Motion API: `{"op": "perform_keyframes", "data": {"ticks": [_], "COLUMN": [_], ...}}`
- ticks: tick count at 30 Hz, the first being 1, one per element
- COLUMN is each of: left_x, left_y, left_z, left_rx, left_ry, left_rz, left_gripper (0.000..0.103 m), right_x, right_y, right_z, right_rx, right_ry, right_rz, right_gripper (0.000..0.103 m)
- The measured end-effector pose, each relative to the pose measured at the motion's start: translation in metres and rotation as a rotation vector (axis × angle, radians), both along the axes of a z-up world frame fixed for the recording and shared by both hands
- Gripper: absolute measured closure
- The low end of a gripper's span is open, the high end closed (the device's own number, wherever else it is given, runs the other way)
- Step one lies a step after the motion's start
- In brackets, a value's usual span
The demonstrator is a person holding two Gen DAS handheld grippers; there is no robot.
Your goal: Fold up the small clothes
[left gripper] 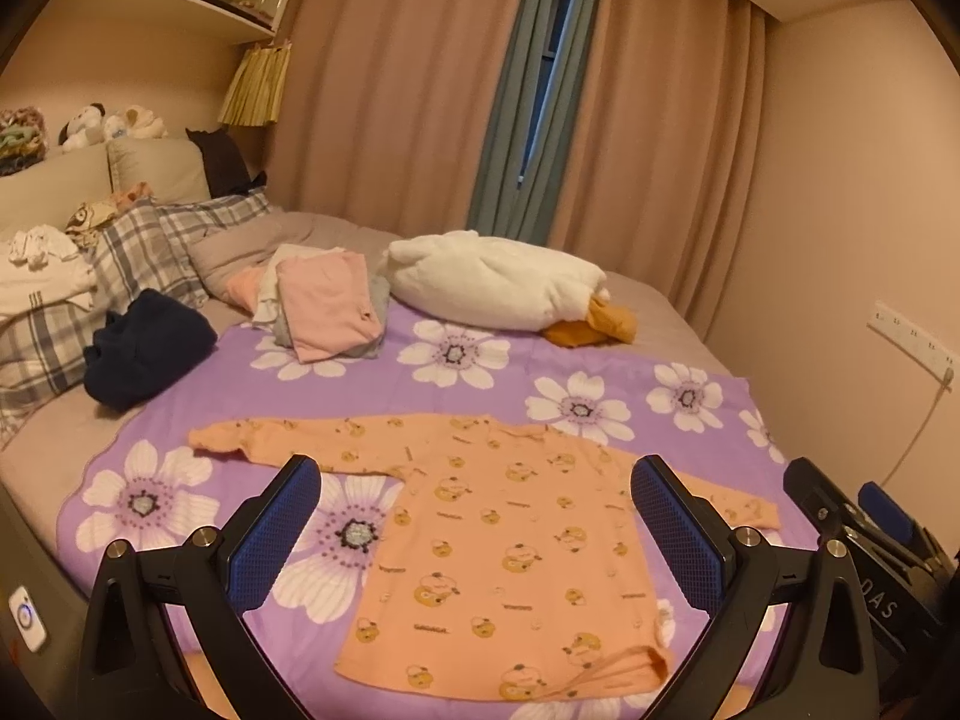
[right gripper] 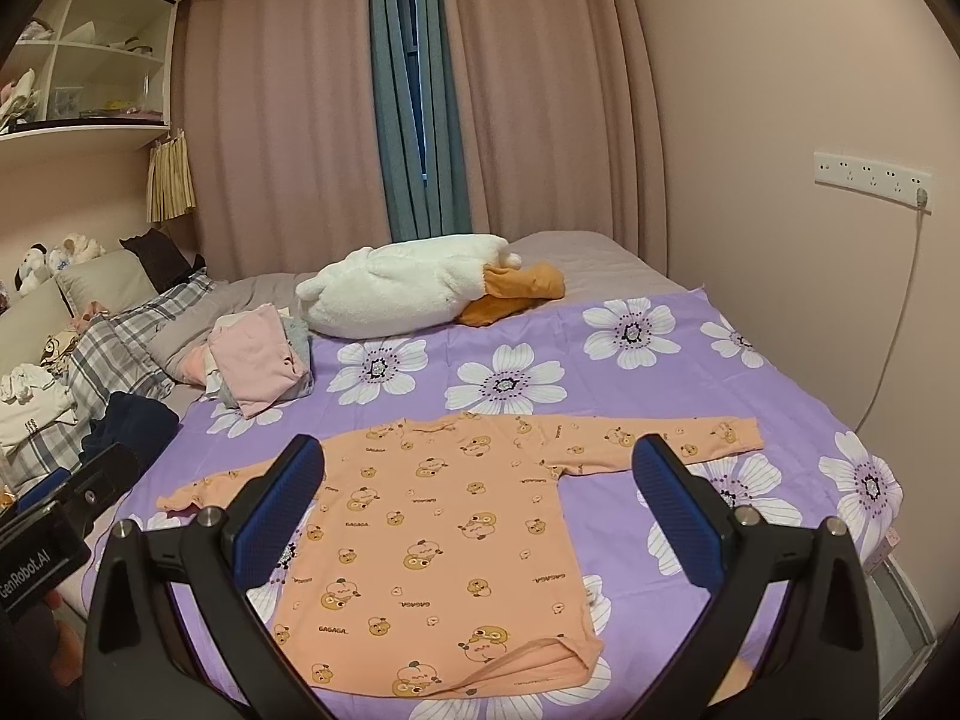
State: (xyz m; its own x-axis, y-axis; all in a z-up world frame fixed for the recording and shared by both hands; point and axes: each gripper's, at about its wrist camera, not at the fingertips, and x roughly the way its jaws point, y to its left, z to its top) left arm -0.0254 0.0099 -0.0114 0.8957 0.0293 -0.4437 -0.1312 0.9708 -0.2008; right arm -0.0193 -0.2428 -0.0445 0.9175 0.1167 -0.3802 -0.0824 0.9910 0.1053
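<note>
pink curtains (right gripper: 288, 120); bed (right gripper: 600, 258), wall shelves (right gripper: 90, 60)

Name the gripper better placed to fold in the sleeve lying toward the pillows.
Left. The left gripper hangs open over the orange top, whose pillow-side sleeve is beside its finger; the right gripper faces the other sleeve.

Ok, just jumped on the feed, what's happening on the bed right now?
A person holds both grippers open above an orange long-sleeved top spread flat on the purple flowered sheet, sleeves out. Left gripper and right gripper grip nothing; folding hasn't begun. A folded pile sits further back.
</note>
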Motion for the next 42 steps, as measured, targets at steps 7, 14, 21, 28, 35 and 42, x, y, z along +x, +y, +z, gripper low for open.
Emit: {"op": "perform_keyframes", "data": {"ticks": [7,14,21,28,35,42], "left_x": [-0.006,-0.015,-0.025,-0.047,-0.060,-0.054], "left_y": [0.009,0.004,0.000,-0.018,-0.026,-0.025], "left_z": [0.002,0.007,0.004,0.006,0.009,0.009], "left_rx": [-0.033,-0.029,-0.040,0.005,0.010,-0.007], "left_ry": [-0.009,-0.023,-0.014,-0.022,-0.034,-0.027], "left_rz": [0.024,0.006,0.013,0.020,0.012,0.036], "left_gripper": [0.001,0.001,0.001,0.001,0.001,0.001], "right_x": [-0.002,-0.007,-0.022,-0.039,-0.056,-0.054], "right_y": [-0.003,-0.001,-0.004,-0.013,-0.021,-0.025], "right_z": [0.003,0.008,0.007,0.006,0.010,0.009], "right_rx": [0.002,-0.006,-0.014,-0.015,-0.006,-0.008], "right_ry": [-0.005,-0.011,-0.014,-0.006,-0.020,-0.034], "right_rz": [-0.003,0.011,0.018,0.012,0.022,0.051], "right_gripper": [0.000,0.000,0.000,0.000,0.000,0.000]}}
